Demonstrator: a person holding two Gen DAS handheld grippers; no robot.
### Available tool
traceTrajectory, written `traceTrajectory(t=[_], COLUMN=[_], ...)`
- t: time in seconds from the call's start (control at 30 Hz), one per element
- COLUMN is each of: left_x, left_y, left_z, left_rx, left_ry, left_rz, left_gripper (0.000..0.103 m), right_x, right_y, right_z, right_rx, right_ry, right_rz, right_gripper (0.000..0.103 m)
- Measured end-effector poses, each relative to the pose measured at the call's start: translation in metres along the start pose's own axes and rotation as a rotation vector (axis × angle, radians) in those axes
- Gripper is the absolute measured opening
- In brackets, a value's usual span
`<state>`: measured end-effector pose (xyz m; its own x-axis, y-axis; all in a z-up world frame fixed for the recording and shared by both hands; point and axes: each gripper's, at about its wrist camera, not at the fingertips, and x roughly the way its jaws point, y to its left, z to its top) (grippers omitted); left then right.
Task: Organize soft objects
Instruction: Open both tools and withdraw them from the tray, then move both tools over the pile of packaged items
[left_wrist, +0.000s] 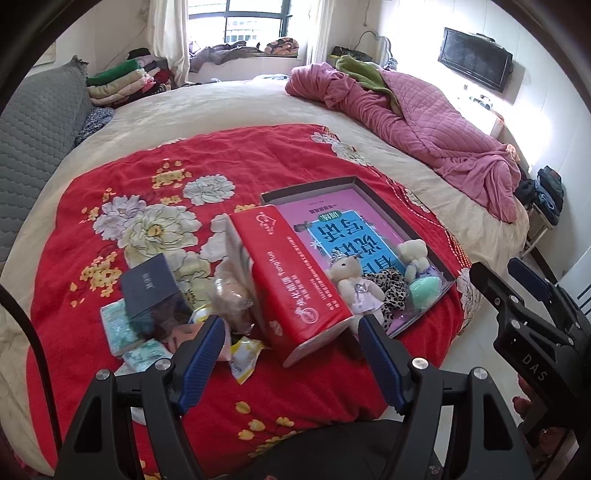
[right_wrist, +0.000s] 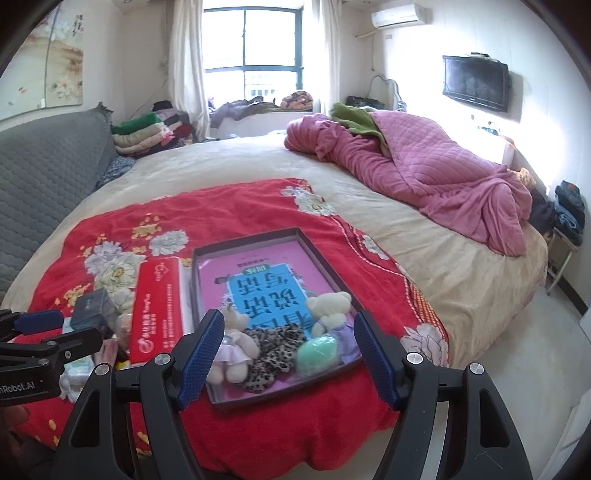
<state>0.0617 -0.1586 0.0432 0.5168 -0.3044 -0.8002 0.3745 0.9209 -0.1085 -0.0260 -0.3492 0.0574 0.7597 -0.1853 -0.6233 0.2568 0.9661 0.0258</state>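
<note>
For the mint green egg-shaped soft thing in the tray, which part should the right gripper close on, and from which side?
Grip the green egg across its narrower middle, coming from above and the near edge of the tray. It lies on its side, the leopard fabric against its left and a plush bear behind, so the top is freest. The right gripper is open.

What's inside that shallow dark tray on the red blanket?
The tray holds two small teddy bears, a leopard-print cloth and a mint-green egg-shaped thing, all lying on a pink and blue book. The toys cover the book's near end.
</note>
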Motion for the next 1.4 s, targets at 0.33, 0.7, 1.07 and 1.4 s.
traceTrajectory(t=[0.33, 0.7, 1.07, 1.4], left_x=[-0.021, -0.052, -0.066, -0.068], left_y=[0.027, 0.11, 0.161, 0.189], left_z=[-0.009, -0.017, -0.041, -0.053], left_rx=[-0.041, -0.191, -0.277, -0.339], left_ry=[-0.013, -0.009, 0.006, 0.009], left_rz=[0.012, 0.093, 0.136, 0.139], left_gripper=[0.074, 0.074, 0.074, 0.074], right_x=[-0.013, -0.027, -0.034, -0.032], right_y=[0.034, 0.075, 0.119, 0.15], right_z=[0.006, 0.014, 0.01, -0.002], right_rx=[-0.056, -0.131, -0.219, -0.304], right_ry=[-0.015, -0.03, -0.024, -0.015], right_rz=[0.045, 0.103, 0.173, 0.218], right_gripper=[0.074, 0.074, 0.074, 0.074])
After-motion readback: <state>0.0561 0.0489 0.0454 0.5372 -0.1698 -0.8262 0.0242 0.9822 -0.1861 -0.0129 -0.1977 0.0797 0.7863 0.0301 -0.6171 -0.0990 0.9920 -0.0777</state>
